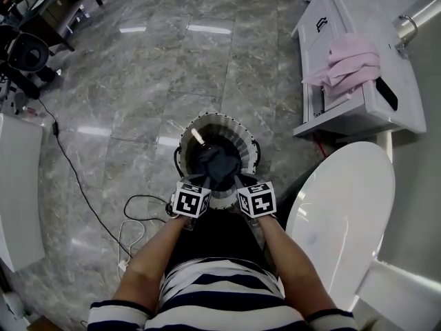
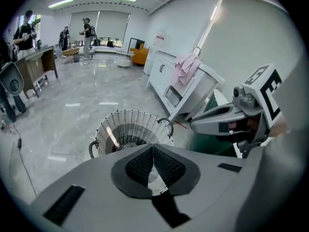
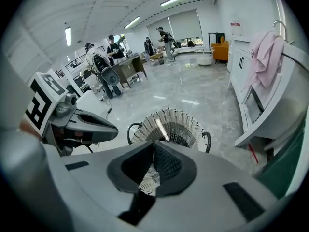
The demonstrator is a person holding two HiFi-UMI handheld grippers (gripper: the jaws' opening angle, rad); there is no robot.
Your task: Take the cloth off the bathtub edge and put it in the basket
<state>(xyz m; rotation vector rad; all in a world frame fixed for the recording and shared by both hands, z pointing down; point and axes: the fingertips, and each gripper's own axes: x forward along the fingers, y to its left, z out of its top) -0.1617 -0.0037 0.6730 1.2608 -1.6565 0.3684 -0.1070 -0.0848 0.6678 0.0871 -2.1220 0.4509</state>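
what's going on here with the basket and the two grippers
A person holds a hand-held gripper in each hand over the woven basket on the floor. The left hand-held gripper and the right hand-held gripper are both shut with nothing between their jaws. A dark cloth lies inside the basket, and a pink cloth is draped on the bathtub edge.

A white oval toilet lid (image 1: pixel 341 205) lies near right. A thin black cable (image 1: pixel 83 183) crosses the grey marble floor (image 1: pixel 172 67), left.
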